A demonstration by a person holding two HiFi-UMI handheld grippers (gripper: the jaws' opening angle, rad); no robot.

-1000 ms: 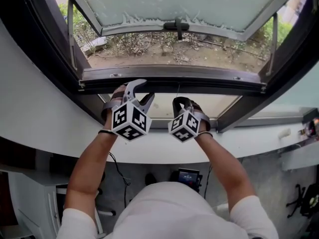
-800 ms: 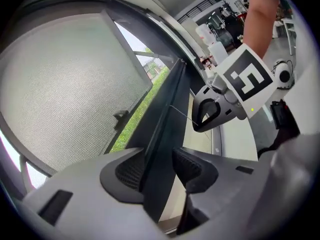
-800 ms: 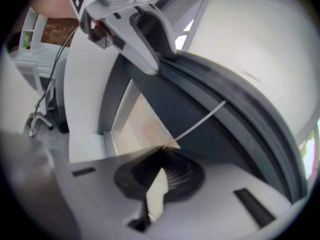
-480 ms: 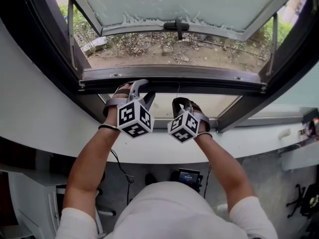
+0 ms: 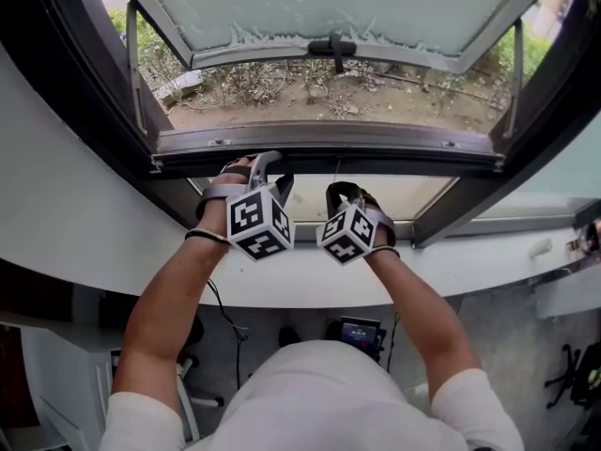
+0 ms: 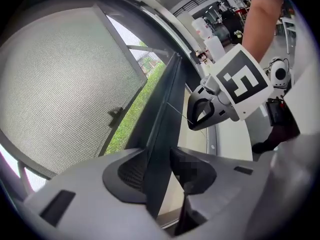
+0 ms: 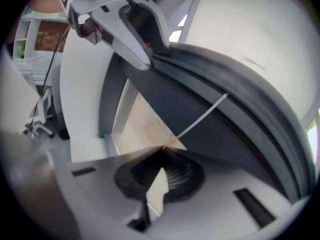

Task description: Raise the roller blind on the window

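**A:** What's over on the left?

**B:** The left hand-held gripper (image 5: pixel 270 169), raised to the dark bottom bar (image 5: pixel 394 151) of the blind. That bar runs straight across the window opening, below the swung-out sash (image 5: pixel 329 7) and above the white windowsill (image 5: pixel 94 233).

**A:** Has it got hold of the bar?

**B:** No. Its jaws stand wide, one on each side of the bar. They have just been closing a little, but pale background shows in a gap between the bar and one jaw, so nothing is clamped.

**A:** And in the middle?

**B:** A thin white cord (image 7: pixel 200 118) comes off the bar and runs in a straight slanting line to the other tool.

**A:** So the right one has it?

**B:** Yes. The right hand-held gripper (image 5: pixel 340 192) sits just beside the left one, in front of the same bar. Its jaws are fully together, with the cord pinched at their tips.

**A:** Anything further out?

**B:** Through the opening, bare ground (image 5: pixel 376 97) with dry shrubs.
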